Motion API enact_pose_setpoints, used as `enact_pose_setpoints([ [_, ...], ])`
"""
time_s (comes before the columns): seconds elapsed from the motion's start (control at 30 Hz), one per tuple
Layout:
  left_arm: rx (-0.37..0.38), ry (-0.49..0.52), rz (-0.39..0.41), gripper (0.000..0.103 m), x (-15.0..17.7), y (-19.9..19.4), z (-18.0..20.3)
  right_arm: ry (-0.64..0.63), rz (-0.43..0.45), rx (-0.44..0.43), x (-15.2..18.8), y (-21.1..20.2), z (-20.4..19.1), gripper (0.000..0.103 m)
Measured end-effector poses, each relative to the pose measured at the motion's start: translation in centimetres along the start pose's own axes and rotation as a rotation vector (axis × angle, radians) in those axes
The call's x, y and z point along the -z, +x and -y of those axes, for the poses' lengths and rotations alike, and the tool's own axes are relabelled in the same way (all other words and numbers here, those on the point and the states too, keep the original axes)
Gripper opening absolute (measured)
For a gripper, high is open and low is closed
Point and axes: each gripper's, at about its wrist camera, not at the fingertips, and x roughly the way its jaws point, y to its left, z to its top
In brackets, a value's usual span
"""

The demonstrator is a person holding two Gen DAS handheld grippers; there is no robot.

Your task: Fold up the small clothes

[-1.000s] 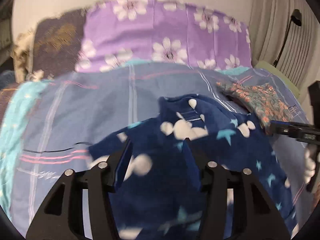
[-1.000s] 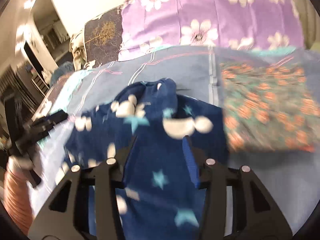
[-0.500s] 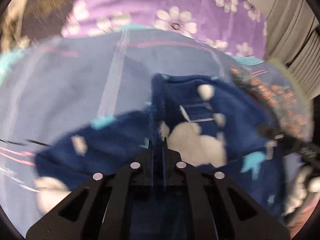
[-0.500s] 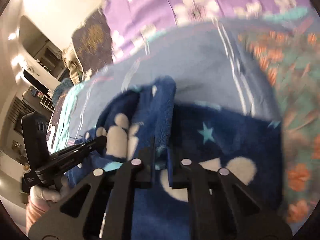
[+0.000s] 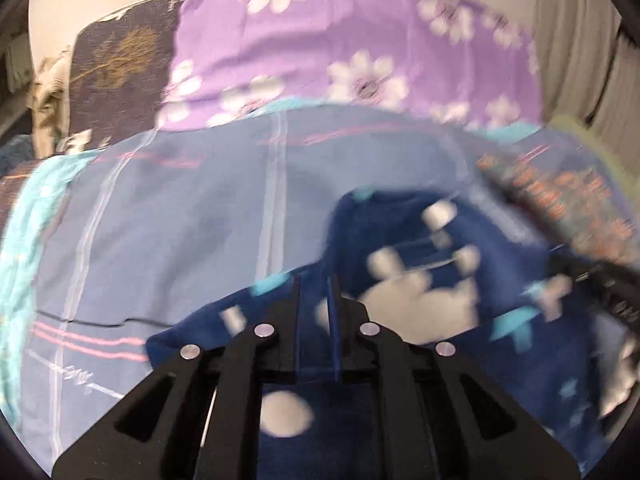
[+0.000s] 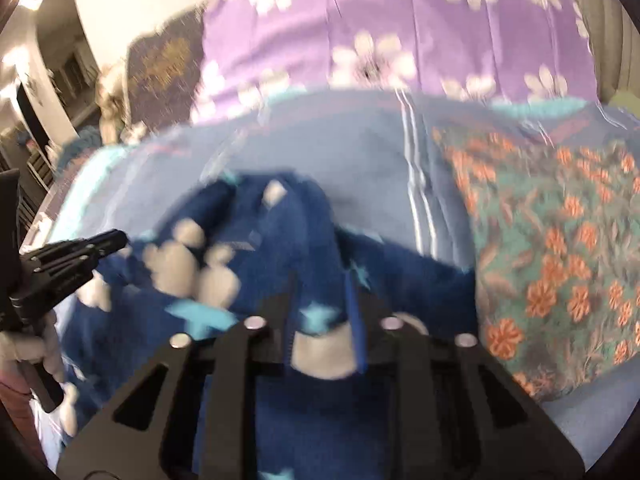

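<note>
Bed with blue plaid sheet carries the navy star-print garment, near centre. Left hand-held gripper narrow, right hand-held gripper part open, both over fleece; blur, grip unclear. Pinch matching edges evenly before folding.

Both jaws are parting after the pinch — left gripper slightly, right gripper wider — fleece garment is lying flatter.

Soft even indoor light, heavy motion blur throughout, fisheye bending and dark vignette at the edges
</note>
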Motion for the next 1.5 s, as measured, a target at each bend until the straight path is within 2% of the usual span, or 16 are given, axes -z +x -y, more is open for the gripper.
enact_pose_setpoints([
  [0.07, 0.067, 0.014, -0.057, 0.011, 0.5, 1.2, 1.1, 0.021, -0.067, -0.017, 0.3, 1.7, -0.3, 0.010],
  [0.13, 0.005, 0.072, -0.177, 0.019, 2.2, 4.8, 2.0, 0.035, -0.176, 0.058, 1.4, 5.1, 0.3, 0.008],
  [0.17, -0.014, 0.104, -0.192, 0.019, 3.6, 6.5, 2.2, 0.036, -0.197, 0.065, 2.4, 6.7, 0.4, 0.007],
  [0.23, -0.045, 0.156, -0.092, 0.018, 4.6, 6.3, 3.0, -0.020, -0.120, 0.075, 3.0, 6.7, -0.2, 0.006],
  [0.33, -0.090, 0.206, -0.077, 0.019, 4.5, 4.6, 3.9, -0.064, -0.092, 0.099, 2.6, 5.2, -1.1, 0.006],
  [0.47, -0.001, 0.196, 0.005, 0.029, 6.5, -2.2, 2.2, -0.067, -0.029, 0.023, 4.8, -1.2, -1.1, 0.013],
  [0.53, -0.063, 0.218, -0.022, 0.046, 9.1, -3.8, 1.2, -0.096, -0.041, 0.009, 7.6, -4.0, -0.9, 0.023],
  [0.6, -0.126, 0.236, -0.101, 0.049, 12.8, -3.1, -0.8, -0.115, -0.136, 0.077, 11.2, -3.6, -0.1, 0.028],
  [0.73, -0.051, 0.111, 0.017, 0.048, 15.2, -9.3, -3.1, -0.118, -0.048, 0.111, 12.9, -7.8, -0.4, 0.030],
  [0.83, 0.006, 0.046, 0.130, 0.058, 17.6, -15.9, -4.0, -0.080, 0.025, 0.041, 14.4, -13.3, -1.0, 0.038],
  [0.93, 0.029, 0.025, 0.104, 0.063, 21.4, -19.1, -4.5, -0.064, 0.017, -0.035, 18.0, -18.1, -1.2, 0.042],
  [1.07, 0.026, 0.013, 0.026, 0.063, 27.8, -21.5, -5.0, 0.017, -0.124, -0.259, 24.2, -21.4, -2.3, 0.038],
  [1.1, 0.018, 0.009, 0.016, 0.063, 28.7, -21.9, -5.1, 0.026, -0.150, -0.308, 25.6, -22.0, -3.1, 0.031],
  [1.27, 0.006, -0.072, -0.001, 0.063, 33.2, -24.4, -6.6, -0.009, -0.267, -0.571, 30.1, -23.9, -7.8, 0.030],
  [1.37, -0.005, -0.120, 0.009, 0.064, 34.9, -25.6, -7.5, -0.073, -0.370, -0.584, 32.8, -22.9, -10.6, 0.031],
  [1.5, 0.009, -0.174, 0.018, 0.064, 36.6, -26.7, -8.1, -0.001, -0.475, -0.607, 35.0, -19.7, -11.6, 0.039],
])
